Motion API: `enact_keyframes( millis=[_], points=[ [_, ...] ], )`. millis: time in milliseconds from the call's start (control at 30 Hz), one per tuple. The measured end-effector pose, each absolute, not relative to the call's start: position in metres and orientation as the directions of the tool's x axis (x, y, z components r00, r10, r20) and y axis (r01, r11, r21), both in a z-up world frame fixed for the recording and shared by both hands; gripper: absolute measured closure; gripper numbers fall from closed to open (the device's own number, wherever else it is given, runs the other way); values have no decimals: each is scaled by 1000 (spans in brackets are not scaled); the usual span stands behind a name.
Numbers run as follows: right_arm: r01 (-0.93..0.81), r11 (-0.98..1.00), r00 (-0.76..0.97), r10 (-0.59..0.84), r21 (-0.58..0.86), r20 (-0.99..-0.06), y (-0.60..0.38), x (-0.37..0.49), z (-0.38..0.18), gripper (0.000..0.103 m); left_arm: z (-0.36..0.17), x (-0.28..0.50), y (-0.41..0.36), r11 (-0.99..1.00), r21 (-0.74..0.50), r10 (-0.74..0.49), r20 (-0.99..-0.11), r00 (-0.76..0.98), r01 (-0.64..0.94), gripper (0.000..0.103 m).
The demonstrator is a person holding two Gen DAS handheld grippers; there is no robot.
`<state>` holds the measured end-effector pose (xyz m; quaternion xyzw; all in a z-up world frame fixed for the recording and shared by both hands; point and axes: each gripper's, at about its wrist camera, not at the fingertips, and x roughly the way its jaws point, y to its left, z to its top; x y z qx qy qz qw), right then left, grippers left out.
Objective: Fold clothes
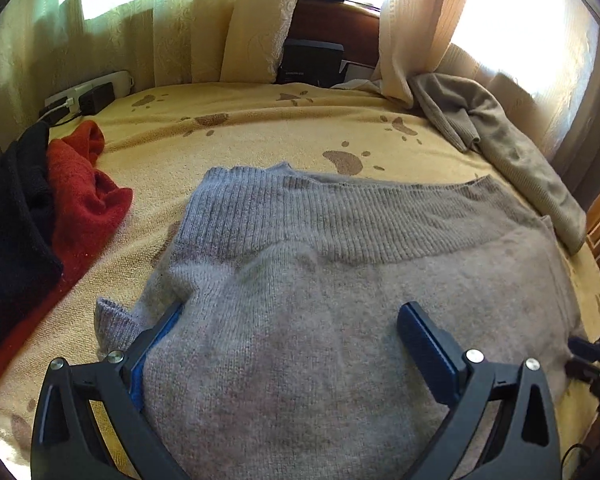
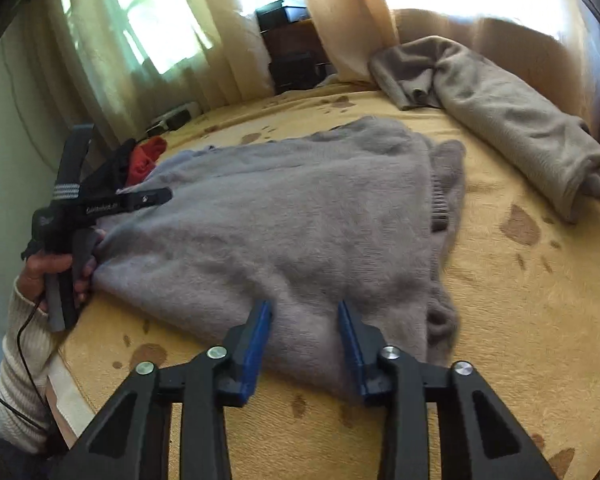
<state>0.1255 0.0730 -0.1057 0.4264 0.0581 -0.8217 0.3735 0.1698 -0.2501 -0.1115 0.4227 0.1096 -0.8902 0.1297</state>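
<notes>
A grey knit sweater (image 1: 320, 280) lies spread on the yellow bed cover (image 1: 260, 128), its ribbed hem towards the far side. My left gripper (image 1: 292, 320) is open wide at the sweater's near left side. Its left finger (image 1: 164, 332) is tucked under a fold by the cuff, and the right finger (image 1: 420, 336) rests on top. In the right wrist view the same sweater (image 2: 284, 220) runs away from me. My right gripper (image 2: 304, 316) is open just over its near edge, holding nothing. A hand (image 2: 56, 264) in a white knit sleeve holds the left gripper's handle.
A red garment (image 1: 80, 196) and a black one (image 1: 12, 220) lie bunched at the left edge of the bed. A beige sweater (image 2: 500, 112) lies crumpled at the far right. Curtains (image 1: 148, 28), a power strip (image 1: 88, 92) and dark boxes (image 1: 312, 60) line the far side.
</notes>
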Motion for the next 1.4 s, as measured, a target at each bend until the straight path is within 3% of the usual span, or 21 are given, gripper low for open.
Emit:
enact_keyframes(
  millis=[33, 267, 433, 500, 567, 633, 700, 833, 967, 1000, 1233, 1400],
  points=[
    [664, -716, -360, -558, 214, -748, 79, 124, -107, 74, -112, 170, -250, -944, -83, -137, -783, -607, 320, 0],
    [696, -713, -411, -489, 81, -769, 78, 136, -105, 75, -106, 193, -264, -932, -170, -79, -767, -636, 320, 0],
    [694, -711, -399, -509, 111, -763, 84, 132, -104, 72, -98, 218, -279, -907, -263, -30, -739, -673, 329, 0],
    [670, -735, -405, -482, 107, -777, 78, 133, -98, 63, -96, 228, -280, -905, -277, -23, -728, -686, 324, 0],
    [677, -728, -431, -509, 105, -745, 67, 141, -84, 30, -95, 234, -274, -916, -257, -30, -723, -690, 309, 0],
    [699, -712, -484, -541, 68, -688, 51, 153, -66, 21, -94, 238, -266, -928, -230, -39, -720, -692, 292, 0],
    [721, -693, -524, -545, -1, -654, 28, 163, -54, 21, -93, 241, -254, -951, -171, -56, -722, -690, 257, 0],
    [748, -656, -517, -482, -100, -708, -14, 164, -62, 21, -93, 245, -230, -983, -25, -106, -729, -677, 180, 0],
    [770, -637, -365, -398, -33, -842, -19, 149, -104, 19, -93, 252, -228, -989, 30, -122, -727, -676, 147, 0],
    [774, -632, -361, -406, -28, -839, -12, 151, -106, 19, -96, 251, -232, -988, 37, -127, -737, -663, 148, 0],
    [791, -610, -365, -421, -39, -830, 12, 161, -111, 14, -111, 248, -293, -962, -153, -20, -783, -621, 224, 0],
    [779, -626, -386, -440, -31, -811, 9, 165, -105, 11, -110, 276, -321, -886, -394, 125, -711, -692, 245, 0]
  ],
)
